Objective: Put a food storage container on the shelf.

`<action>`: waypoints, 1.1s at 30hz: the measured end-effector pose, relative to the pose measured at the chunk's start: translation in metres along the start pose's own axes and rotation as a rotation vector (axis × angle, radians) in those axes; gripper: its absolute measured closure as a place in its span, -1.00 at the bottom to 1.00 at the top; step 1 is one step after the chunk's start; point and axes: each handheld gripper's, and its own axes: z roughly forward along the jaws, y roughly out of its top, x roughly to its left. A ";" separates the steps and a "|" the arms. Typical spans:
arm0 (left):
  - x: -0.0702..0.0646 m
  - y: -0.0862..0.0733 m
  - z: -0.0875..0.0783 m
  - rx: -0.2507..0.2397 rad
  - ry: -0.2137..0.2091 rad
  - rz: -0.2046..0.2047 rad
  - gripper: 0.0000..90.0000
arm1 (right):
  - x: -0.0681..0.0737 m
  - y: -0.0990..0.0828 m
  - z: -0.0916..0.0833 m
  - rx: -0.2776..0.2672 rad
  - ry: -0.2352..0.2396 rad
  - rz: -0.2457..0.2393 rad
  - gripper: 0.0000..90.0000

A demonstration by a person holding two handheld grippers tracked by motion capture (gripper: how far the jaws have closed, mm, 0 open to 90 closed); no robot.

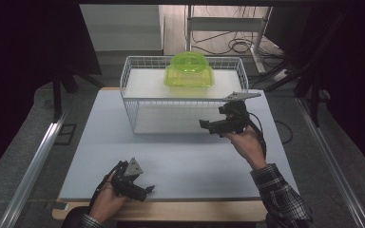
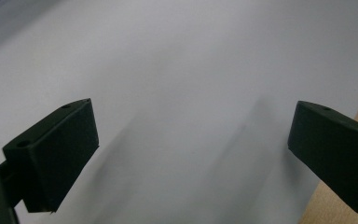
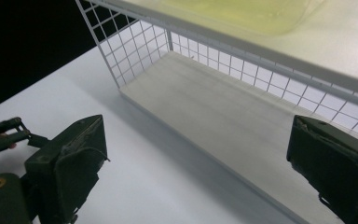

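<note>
Nearest us, bottom left of the high view: left gripper (image 1: 132, 186) sat low over the table (image 1: 180, 161) near the front edge, jaws spread wide with nothing between them. Left gripper view backed that up, only bare table surface (image 2: 177, 93) between the two pads (image 2: 56, 154). We judged it parked there to stay clear of the other hand's work.

Right of centre in the high view: right gripper (image 1: 211, 126) hovered just in front of the wire basket (image 1: 128, 102), jaws pointing left along its front wall. Jaws were wide apart and empty; the right gripper view showed the basket's lower shelf (image 3: 223, 116) between the pads (image 3: 74, 168), not touched.

Farther back, upper centre: the green plastic container (image 1: 189, 70) sat on the basket's upper shelf, well apart from both grippers. Its yellow-green underside (image 3: 242, 14) showed at the top of the right gripper view. We judged the open right jaws as consistent with a release or an approach; we couldn't tell which.
</note>
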 end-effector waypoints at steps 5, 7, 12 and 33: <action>0.000 0.000 0.000 0.002 -0.001 0.002 -0.97 | 0.000 -0.011 0.002 0.006 -0.013 -0.013 -0.91; 0.000 0.000 0.000 0.002 -0.001 0.001 -0.97 | 0.000 -0.014 0.003 0.004 -0.017 -0.012 -0.92; 0.000 0.000 0.000 0.003 -0.001 0.001 -0.97 | -0.003 -0.025 0.006 0.009 -0.018 -0.010 -0.94; 0.000 0.000 0.000 0.004 -0.001 0.000 -0.97 | -0.001 -0.063 0.014 0.043 -0.057 -0.025 -0.96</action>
